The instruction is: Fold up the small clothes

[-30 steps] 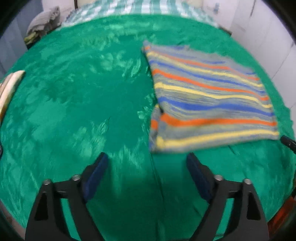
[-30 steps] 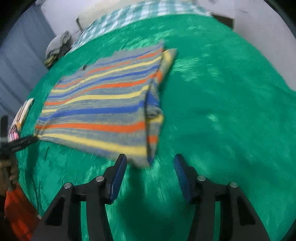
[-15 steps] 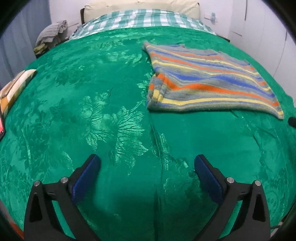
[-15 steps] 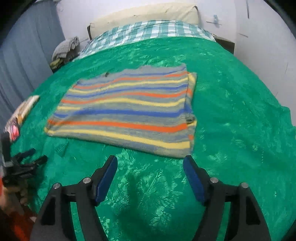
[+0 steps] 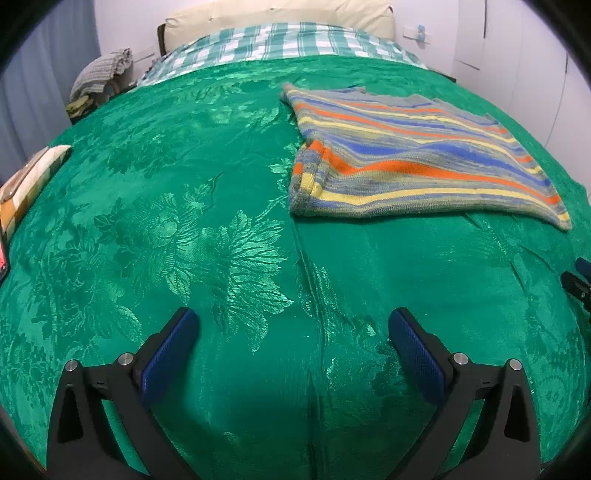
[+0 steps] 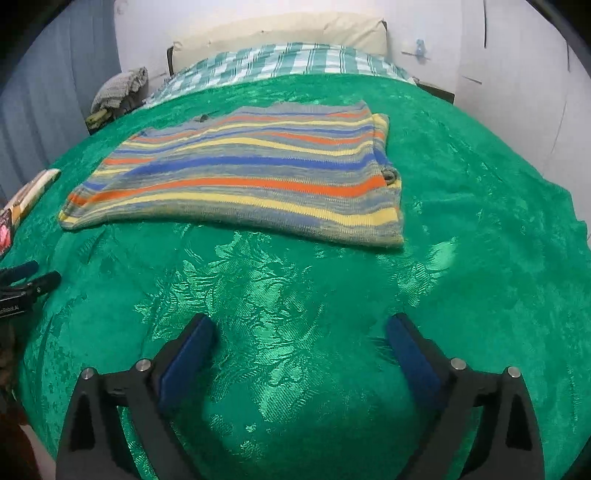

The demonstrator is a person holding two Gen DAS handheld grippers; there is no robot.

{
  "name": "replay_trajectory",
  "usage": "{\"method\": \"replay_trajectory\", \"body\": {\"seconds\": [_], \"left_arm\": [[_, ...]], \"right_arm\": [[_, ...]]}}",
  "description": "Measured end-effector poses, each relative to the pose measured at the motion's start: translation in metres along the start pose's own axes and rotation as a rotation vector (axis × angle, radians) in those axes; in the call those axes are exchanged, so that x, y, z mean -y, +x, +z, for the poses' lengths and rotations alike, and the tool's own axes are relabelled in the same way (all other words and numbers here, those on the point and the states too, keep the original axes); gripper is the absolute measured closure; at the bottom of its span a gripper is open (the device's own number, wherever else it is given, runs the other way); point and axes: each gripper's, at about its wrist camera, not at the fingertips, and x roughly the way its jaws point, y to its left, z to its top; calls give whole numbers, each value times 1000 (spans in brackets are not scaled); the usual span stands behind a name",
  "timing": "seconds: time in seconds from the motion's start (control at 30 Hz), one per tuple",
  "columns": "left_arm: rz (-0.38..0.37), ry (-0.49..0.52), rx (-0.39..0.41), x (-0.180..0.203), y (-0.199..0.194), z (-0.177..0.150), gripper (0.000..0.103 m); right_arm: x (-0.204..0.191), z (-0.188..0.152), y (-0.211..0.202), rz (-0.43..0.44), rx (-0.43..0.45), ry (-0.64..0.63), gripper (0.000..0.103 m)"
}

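A small striped knit garment (image 5: 413, 166) in grey, blue, orange and yellow lies folded flat on the green bedspread (image 5: 184, 229), in the upper right of the left wrist view. The right wrist view has the same garment (image 6: 243, 177) across its middle. My left gripper (image 5: 295, 332) stands open over bare bedspread, well short of the garment's near left corner, with nothing between its fingers. My right gripper (image 6: 301, 336) hovers in front of the garment's near edge, its jaws opening and empty. The other gripper's tips show at each view's side edge.
A checked sheet (image 5: 288, 40) and cream pillow (image 5: 277, 14) lie at the head of the bed. A heap of clothes (image 5: 99, 77) sits at the back left. A flat packet (image 5: 26, 181) rests at the left edge. White walls stand at the right.
Both grippers have drawn back from the garment, which now lies flat and farther off. The right jaws have spread much wider; the left widened slightly.
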Motion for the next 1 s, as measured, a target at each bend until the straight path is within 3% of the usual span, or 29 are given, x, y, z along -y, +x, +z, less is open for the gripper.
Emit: {"method": "replay_trajectory", "body": {"seconds": [0.43, 0.63, 0.77, 0.9, 1.0], "left_arm": [[8, 2, 14, 3, -1, -2, 0], [38, 67, -47, 9, -26, 4, 2], [-14, 178, 93, 53, -71, 16, 2], [-166, 309, 88, 134, -59, 42, 2], [-252, 409, 81, 208, -31, 61, 2]], "right_arm": [[0, 0, 2, 9, 13, -2, 7], [1, 4, 0, 21, -25, -7, 7], [18, 10, -21, 108, -60, 69, 7], [70, 40, -36, 186, 2, 212, 7], [109, 77, -16, 214, -23, 231, 9]]}}
